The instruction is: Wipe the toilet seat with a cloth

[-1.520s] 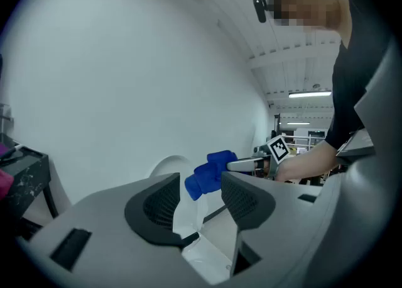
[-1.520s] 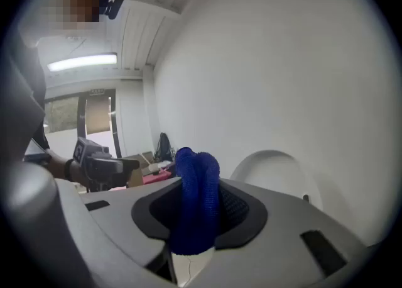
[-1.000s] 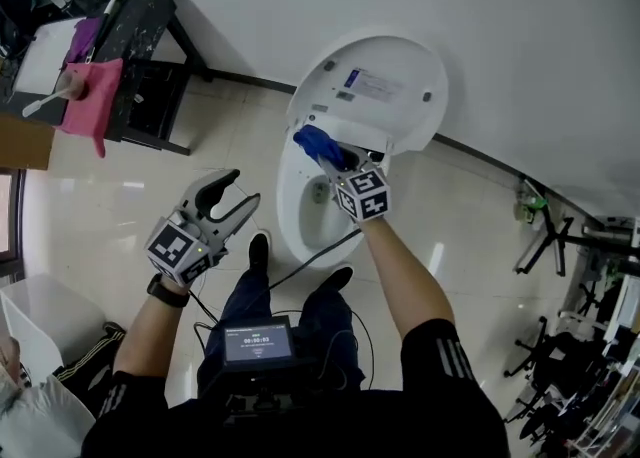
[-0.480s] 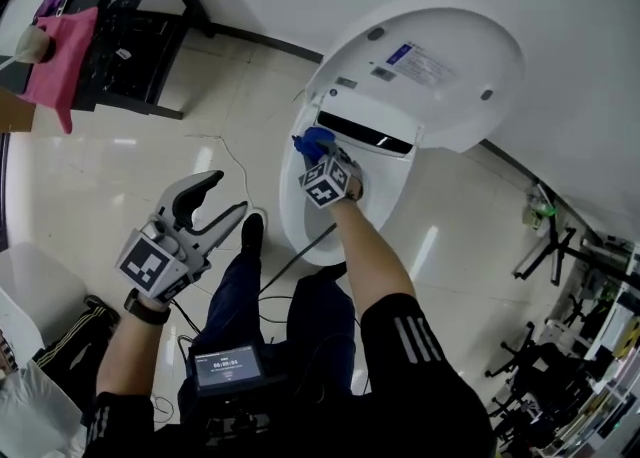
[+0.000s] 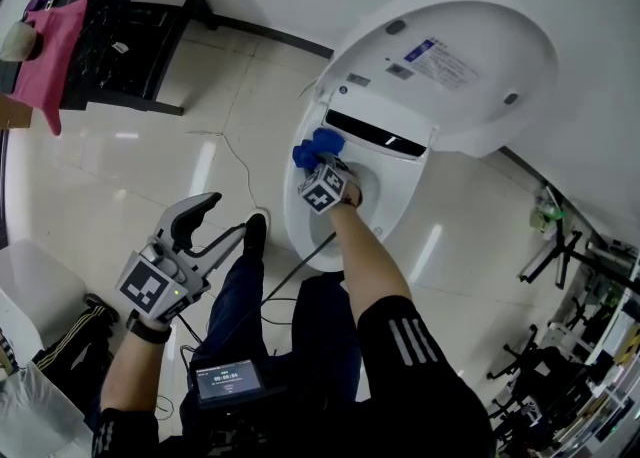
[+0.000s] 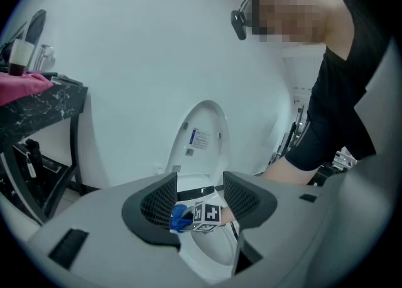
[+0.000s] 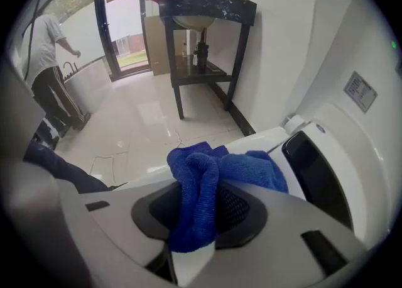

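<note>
A white toilet stands by the wall with its lid (image 5: 455, 56) raised and its seat rim (image 5: 296, 214) bare. My right gripper (image 5: 318, 160) is shut on a bunched blue cloth (image 5: 316, 147) and holds it against the seat's back left part, near the hinge. The right gripper view shows the blue cloth (image 7: 207, 186) clamped between the jaws over the white seat (image 7: 264, 142). My left gripper (image 5: 224, 217) hangs open and empty over the floor, left of the bowl. Its view looks at the toilet lid (image 6: 202, 137) and the cloth (image 6: 181, 217).
A dark marble-topped table (image 5: 120, 6) with a pink cloth (image 5: 55, 41) stands at the far left. A cable (image 5: 235, 161) lies on the tiled floor. Stands and gear (image 5: 580, 276) crowd the right. A person (image 7: 47, 66) stands by the doorway.
My right gripper slid the blue cloth from the back of the seat toward its left side. The left gripper stayed open and dropped slightly.
</note>
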Motion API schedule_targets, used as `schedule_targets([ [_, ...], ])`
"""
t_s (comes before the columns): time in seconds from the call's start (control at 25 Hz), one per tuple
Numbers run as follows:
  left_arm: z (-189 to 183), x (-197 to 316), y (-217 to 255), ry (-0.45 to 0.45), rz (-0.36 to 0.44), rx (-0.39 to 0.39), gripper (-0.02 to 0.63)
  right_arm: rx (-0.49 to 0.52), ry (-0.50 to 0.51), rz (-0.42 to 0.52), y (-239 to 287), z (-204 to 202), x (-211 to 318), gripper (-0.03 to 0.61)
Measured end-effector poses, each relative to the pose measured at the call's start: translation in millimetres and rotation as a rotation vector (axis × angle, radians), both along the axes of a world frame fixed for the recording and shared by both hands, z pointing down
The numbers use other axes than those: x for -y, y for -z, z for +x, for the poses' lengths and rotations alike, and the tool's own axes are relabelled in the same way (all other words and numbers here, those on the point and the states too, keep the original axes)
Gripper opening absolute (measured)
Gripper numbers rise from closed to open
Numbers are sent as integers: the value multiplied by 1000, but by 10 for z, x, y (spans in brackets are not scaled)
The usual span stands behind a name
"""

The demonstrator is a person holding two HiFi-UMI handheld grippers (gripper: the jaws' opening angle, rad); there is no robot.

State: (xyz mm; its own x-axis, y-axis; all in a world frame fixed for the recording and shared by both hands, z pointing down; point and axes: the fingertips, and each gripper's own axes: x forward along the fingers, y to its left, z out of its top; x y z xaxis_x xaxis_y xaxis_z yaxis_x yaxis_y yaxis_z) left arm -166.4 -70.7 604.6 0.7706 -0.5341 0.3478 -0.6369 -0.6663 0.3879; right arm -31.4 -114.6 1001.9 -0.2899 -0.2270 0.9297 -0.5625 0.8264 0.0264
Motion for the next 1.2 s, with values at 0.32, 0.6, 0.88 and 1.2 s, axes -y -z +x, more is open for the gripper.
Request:
schedule_targets([
  [0.32,173,-134,21,-19,1,1,236,-12,-16,-93,-90,154,-178,132],
  [0.6,305,-247,13,-35,-2,12,236,-51,-26,-126,-188,382,-388,130],
  [0.88,476,-336,42,-58,-2,16,236,-146,-99,-245,-402,984,-898,130],
  [1.2,688,-345,236,-71,28,5,236,27,-354,-187,133,1454,-851,135],
])
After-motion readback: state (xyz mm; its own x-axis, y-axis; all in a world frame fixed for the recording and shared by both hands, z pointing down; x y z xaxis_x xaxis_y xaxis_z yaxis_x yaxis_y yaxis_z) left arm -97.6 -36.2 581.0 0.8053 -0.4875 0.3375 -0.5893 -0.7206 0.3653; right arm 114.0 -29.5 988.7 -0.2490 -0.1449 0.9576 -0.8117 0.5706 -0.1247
